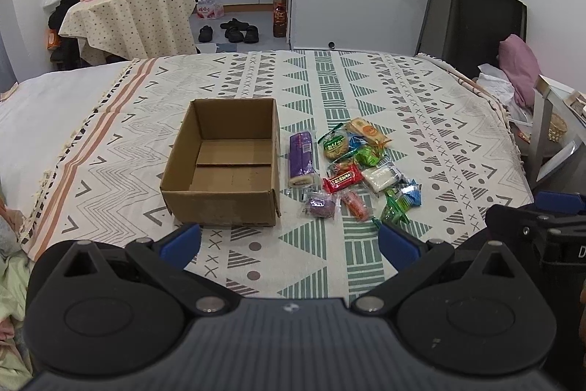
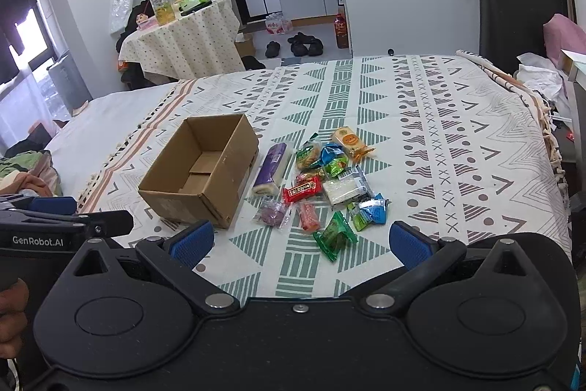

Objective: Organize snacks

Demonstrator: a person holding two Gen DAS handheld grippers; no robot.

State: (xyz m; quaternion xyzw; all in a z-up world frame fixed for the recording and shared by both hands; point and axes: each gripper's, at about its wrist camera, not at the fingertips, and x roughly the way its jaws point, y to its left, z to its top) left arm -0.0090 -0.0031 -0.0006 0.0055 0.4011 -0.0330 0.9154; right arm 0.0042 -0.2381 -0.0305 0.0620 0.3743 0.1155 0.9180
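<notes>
Nothing sorted yet: cardboard box [image 1: 223,167] sits empty on the bedspread [image 1: 421,120], snack pile [image 1: 357,169] just right of it. My left gripper [image 1: 289,242] & right gripper [image 2: 300,242] both spread wide, holding nothing. All pcs left to move, I reckon.

"GenRobot.AI" stands in white on the left claw [image 2: 51,207] body.
</notes>
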